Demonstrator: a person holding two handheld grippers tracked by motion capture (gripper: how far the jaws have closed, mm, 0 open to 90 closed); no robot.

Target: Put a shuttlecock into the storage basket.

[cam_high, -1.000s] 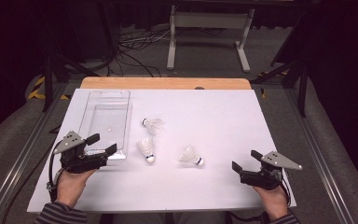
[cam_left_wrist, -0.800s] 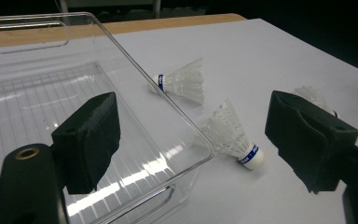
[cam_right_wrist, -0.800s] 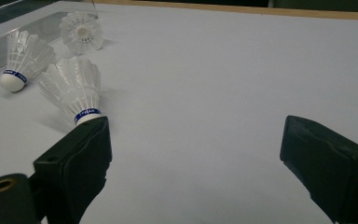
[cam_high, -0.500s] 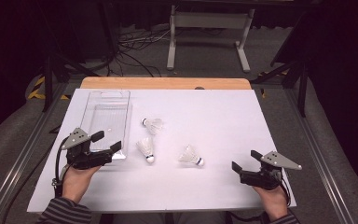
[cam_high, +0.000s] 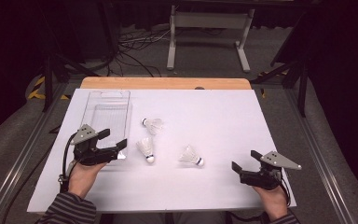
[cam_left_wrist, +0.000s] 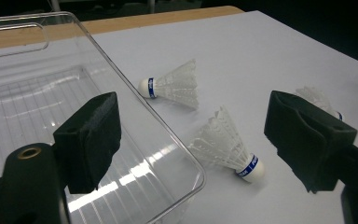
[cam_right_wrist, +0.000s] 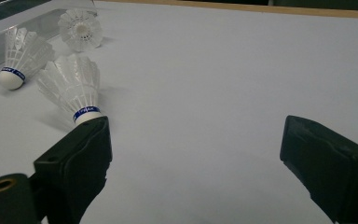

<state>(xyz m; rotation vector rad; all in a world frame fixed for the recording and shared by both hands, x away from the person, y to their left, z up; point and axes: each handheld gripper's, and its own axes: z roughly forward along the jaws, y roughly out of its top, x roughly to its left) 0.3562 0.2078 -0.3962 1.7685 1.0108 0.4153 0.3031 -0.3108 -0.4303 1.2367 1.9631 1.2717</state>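
Three white shuttlecocks with blue bands lie on the white table sheet: one (cam_high: 152, 125) next to the tray, one (cam_high: 145, 149) nearer me, one (cam_high: 190, 156) to the right. My left gripper (cam_high: 113, 140) is open, over the near right corner of the clear plastic tray (cam_high: 93, 100). Its own view has the tray wall (cam_left_wrist: 135, 107) by the left jaw and two shuttlecocks (cam_left_wrist: 172, 86) (cam_left_wrist: 228, 147) between the jaws. My right gripper (cam_high: 245, 160) is open and holds nothing at the front right. The nearest shuttlecock (cam_right_wrist: 72, 86) lies just past its left jaw.
The tray holds nothing. A bare wooden strip (cam_high: 168, 83) runs along the table's far edge. Beyond it are cables (cam_high: 130, 42) and a metal stand (cam_high: 209, 28) on the floor. The right half of the sheet (cam_high: 242, 121) is bare.
My left gripper has moved right and slightly forward, to the tray's near corner and the middle shuttlecock. The right gripper and the shuttlecocks have stayed put.
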